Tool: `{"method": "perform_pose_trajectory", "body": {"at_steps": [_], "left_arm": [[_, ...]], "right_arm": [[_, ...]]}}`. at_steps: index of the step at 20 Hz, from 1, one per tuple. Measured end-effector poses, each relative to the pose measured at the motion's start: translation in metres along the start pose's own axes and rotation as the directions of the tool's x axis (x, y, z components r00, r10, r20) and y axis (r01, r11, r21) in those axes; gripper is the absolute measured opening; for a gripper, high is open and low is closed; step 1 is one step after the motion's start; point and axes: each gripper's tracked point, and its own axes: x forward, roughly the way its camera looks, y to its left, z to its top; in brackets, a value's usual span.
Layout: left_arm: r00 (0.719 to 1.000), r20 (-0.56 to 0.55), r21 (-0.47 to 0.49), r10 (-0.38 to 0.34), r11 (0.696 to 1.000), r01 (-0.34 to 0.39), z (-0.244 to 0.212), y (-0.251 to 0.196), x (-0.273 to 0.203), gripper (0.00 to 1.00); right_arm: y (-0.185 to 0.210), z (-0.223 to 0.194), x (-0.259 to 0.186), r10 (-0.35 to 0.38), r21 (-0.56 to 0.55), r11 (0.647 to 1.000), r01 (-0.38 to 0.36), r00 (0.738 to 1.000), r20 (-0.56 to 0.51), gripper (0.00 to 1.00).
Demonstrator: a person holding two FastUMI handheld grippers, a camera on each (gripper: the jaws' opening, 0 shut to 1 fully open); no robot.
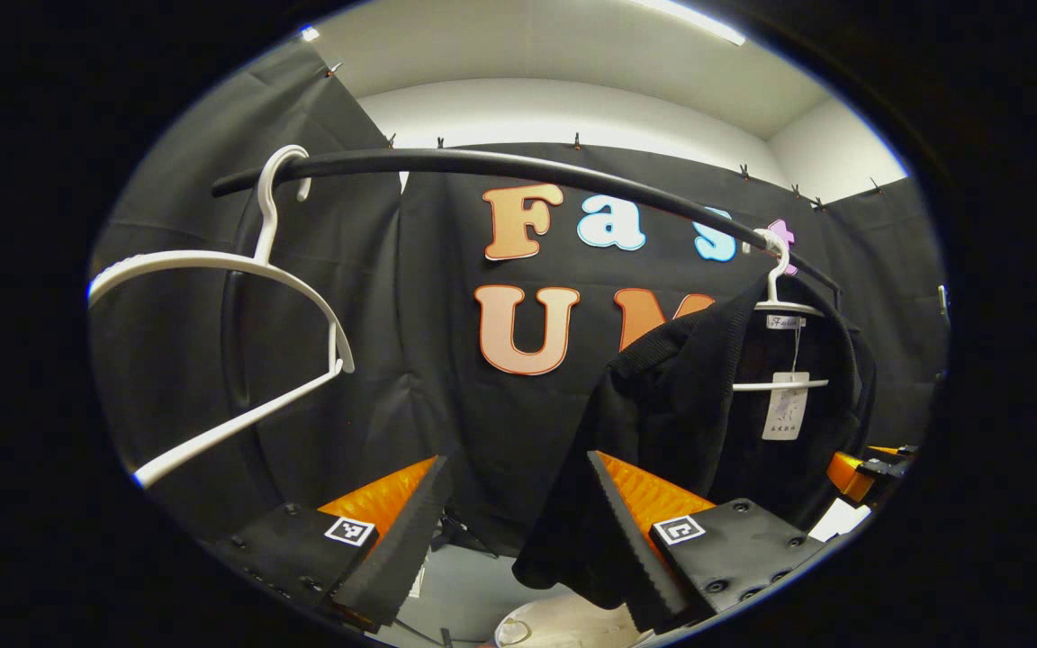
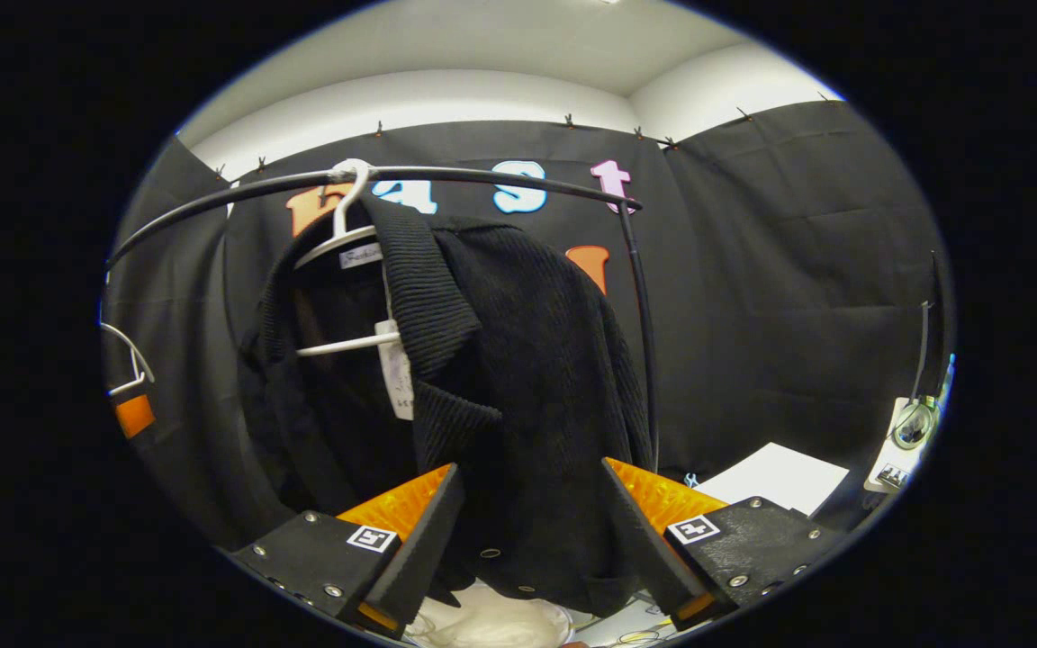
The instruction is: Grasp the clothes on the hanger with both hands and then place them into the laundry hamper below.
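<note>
Risk: if I pull the black jacket [image 2: 518, 378] off sideways, its collar may snag on the white hanger [image 2: 343, 346].
Left gripper [image 1: 518, 531]: spread, pinching nothing; jacket hem just right of my fingers.
Right gripper [image 2: 532, 531]: spread; jacket hangs between my fingers.
Hamper [image 2: 491, 621]: below me.

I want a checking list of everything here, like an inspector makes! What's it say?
Surface: grey floor below the rail.
Job's things: black knit garment hanging on a white hanger from the black rail; hamper's pale rim underneath.
Clutter: empty white hanger on the rail; white sheet.
Grippers: left gripper jaws open beside the garment's edge; right gripper jaws open, garment hem between them, not pressed.
Cables: nothing seen.
Surroundings: black cloth walls, white ceiling.
</note>
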Motion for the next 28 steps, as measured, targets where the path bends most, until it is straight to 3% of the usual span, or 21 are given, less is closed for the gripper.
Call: {"method": "perform_pose_trajectory", "body": {"at_steps": [7,13,14,19,20,21,22,23,26,28], "left_arm": [[1.000,0.010,0.003,0.001,1.000,-0.001,0.003,-0.005,0.004,0.96],[1.000,-0.002,-0.006,0.011,1.000,-0.011,-0.002,-0.004,0.009,0.96],[1.000,-0.007,-0.006,0.011,1.000,-0.011,-0.004,-0.005,0.010,0.96],[0.999,-0.027,-0.025,-0.032,0.999,0.031,-0.013,-0.024,0.021,0.96],[0.998,-0.032,-0.027,-0.047,0.999,0.046,-0.016,-0.032,0.023,0.96],[0.997,-0.037,-0.027,-0.062,0.998,0.061,-0.019,-0.040,0.024,0.96],[0.996,-0.042,-0.029,-0.077,0.997,0.076,-0.022,-0.047,0.026,0.96],[0.994,-0.049,-0.036,-0.094,0.995,0.093,-0.025,-0.054,0.028,0.93],[0.985,-0.075,-0.068,-0.153,0.987,0.148,-0.036,-0.079,0.031,0.97],[0.980,-0.086,-0.071,-0.180,0.982,0.174,-0.041,-0.093,0.034,0.93]], "right_arm": [[-0.009,-0.015,0.038,-0.064,-0.049,0.997,0.064,0.998,-0.012,0.94],[-0.028,-0.007,0.050,-0.074,-0.065,0.995,0.074,0.997,0.002,0.89],[-0.030,-0.006,0.051,-0.073,-0.062,0.995,0.073,0.997,0.005,0.69],[-0.039,0.005,0.042,-0.056,-0.046,0.997,0.057,0.998,0.023,0.31],[-0.039,0.007,0.039,-0.052,-0.047,0.998,0.053,0.998,0.024,0.27],[-0.040,0.009,0.036,-0.048,-0.046,0.998,0.049,0.999,0.026,0.34],[-0.042,0.011,0.035,-0.044,-0.046,0.998,0.046,0.999,0.027,0.29],[-0.043,0.012,0.034,-0.041,-0.048,0.998,0.042,0.999,0.027,0.14],[-0.043,0.015,0.027,-0.030,-0.056,0.998,0.031,0.999,0.024,0.11],[-0.044,0.016,0.023,-0.021,-0.060,0.998,0.023,0.999,0.024,0.09]]}}
